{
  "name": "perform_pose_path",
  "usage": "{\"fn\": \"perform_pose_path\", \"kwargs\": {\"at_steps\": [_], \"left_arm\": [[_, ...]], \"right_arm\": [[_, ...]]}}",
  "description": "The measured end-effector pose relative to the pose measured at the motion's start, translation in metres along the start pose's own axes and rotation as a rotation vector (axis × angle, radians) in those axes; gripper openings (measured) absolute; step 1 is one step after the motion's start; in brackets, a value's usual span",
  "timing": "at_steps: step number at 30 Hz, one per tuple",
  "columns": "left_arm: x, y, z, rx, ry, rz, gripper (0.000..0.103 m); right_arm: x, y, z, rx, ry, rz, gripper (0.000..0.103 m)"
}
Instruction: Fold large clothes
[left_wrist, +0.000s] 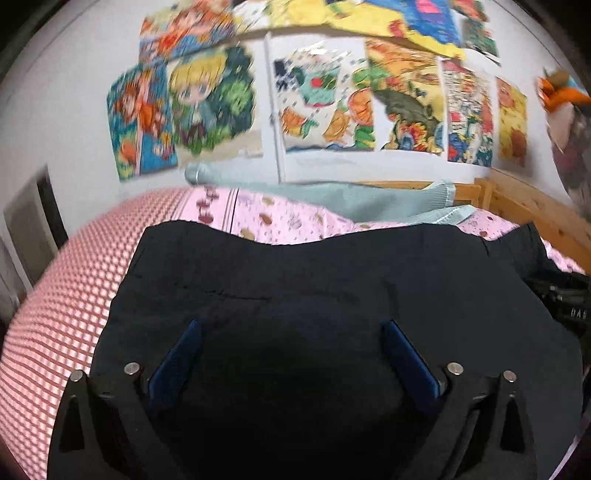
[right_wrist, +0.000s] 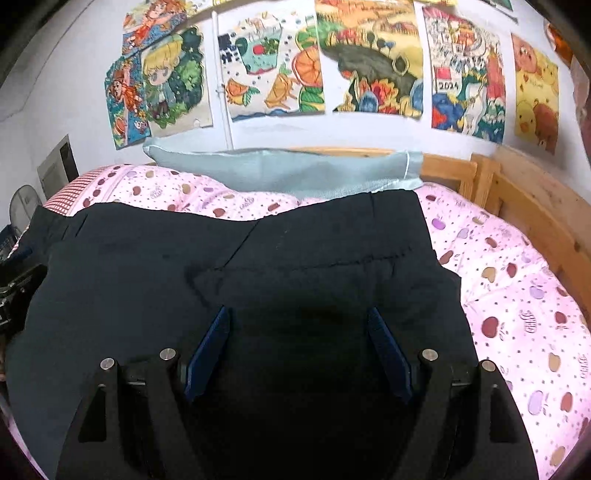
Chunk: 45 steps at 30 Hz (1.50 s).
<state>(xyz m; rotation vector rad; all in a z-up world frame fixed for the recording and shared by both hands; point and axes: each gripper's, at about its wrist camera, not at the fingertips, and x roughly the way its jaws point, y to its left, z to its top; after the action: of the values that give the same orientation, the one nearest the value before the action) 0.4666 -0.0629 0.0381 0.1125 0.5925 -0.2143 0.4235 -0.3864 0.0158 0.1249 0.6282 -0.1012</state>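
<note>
Both hand-held grippers hang low over the dark garment (left_wrist: 295, 280), which lies spread flat on the bed and fills the near half of each wrist view. On the left hand-held gripper (left_wrist: 291, 328) the blue pads (left_wrist: 181, 354) stand wide apart with nothing but flat cloth under the gap; on the right hand-held gripper (right_wrist: 299, 314) the jaws are also apart, a little narrower, and likewise grip nothing. Whether any fingertip touches the fabric I cannot tell.

Straight ahead of both grippers the garment runs toward the headboard end of the bed, its far edge lying just short of the pale green pillow (right_wrist: 280, 170). Its long axis seems to run across the bed, side to side, so each hand has its own half: the left one is nearer the edge beside the red-checked cover (left_wrist: 66, 295), the right one nearer the edge that meets the pink fruit-print quilt (right_wrist: 517, 295). A seam line crosses the cloth ahead of each gripper.

My guess is that the next move is a pinch on the near part of the cloth and a carry forward over the far edge. Room ahead looks ample: open quilt to the right, then the wooden bed frame (right_wrist: 524, 192) along that side, and the wall with its drawings (right_wrist: 369, 66) behind the pillow. Some dark gear at the left bed edge is too unclear to name.
</note>
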Motion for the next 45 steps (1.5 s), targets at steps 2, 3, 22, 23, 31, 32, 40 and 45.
{"fn": "perform_pose_path", "kwargs": {"at_steps": [2, 3, 22, 23, 31, 32, 40, 45], "left_arm": [[0.011, 0.004, -0.001, -0.03, 0.038, -0.021, 0.103], [0.015, 0.005, -0.002, -0.037, 0.049, -0.026, 0.103], [0.035, -0.001, -0.02, -0.035, 0.047, -0.066, 0.103], [0.035, -0.001, -0.021, -0.035, 0.045, -0.066, 0.103], [0.007, 0.018, -0.018, -0.103, 0.008, -0.087, 0.103], [0.001, 0.023, -0.017, -0.117, 0.008, -0.087, 0.103], [-0.033, 0.065, -0.029, -0.128, 0.016, 0.009, 0.103], [-0.037, 0.086, -0.037, -0.116, 0.051, 0.036, 0.103]], "right_arm": [[0.008, 0.001, -0.002, 0.003, 0.011, 0.009, 0.073], [0.012, 0.001, -0.003, 0.007, 0.02, 0.018, 0.074], [0.045, -0.014, -0.028, 0.11, 0.02, 0.126, 0.076], [0.043, -0.014, -0.029, 0.11, 0.017, 0.126, 0.076], [0.002, -0.017, -0.028, 0.059, -0.03, 0.122, 0.077], [-0.004, -0.018, -0.029, 0.043, -0.035, 0.114, 0.078], [-0.049, -0.044, -0.042, -0.062, -0.027, 0.048, 0.081], [-0.055, -0.07, -0.049, -0.004, -0.004, 0.039, 0.081]]}}
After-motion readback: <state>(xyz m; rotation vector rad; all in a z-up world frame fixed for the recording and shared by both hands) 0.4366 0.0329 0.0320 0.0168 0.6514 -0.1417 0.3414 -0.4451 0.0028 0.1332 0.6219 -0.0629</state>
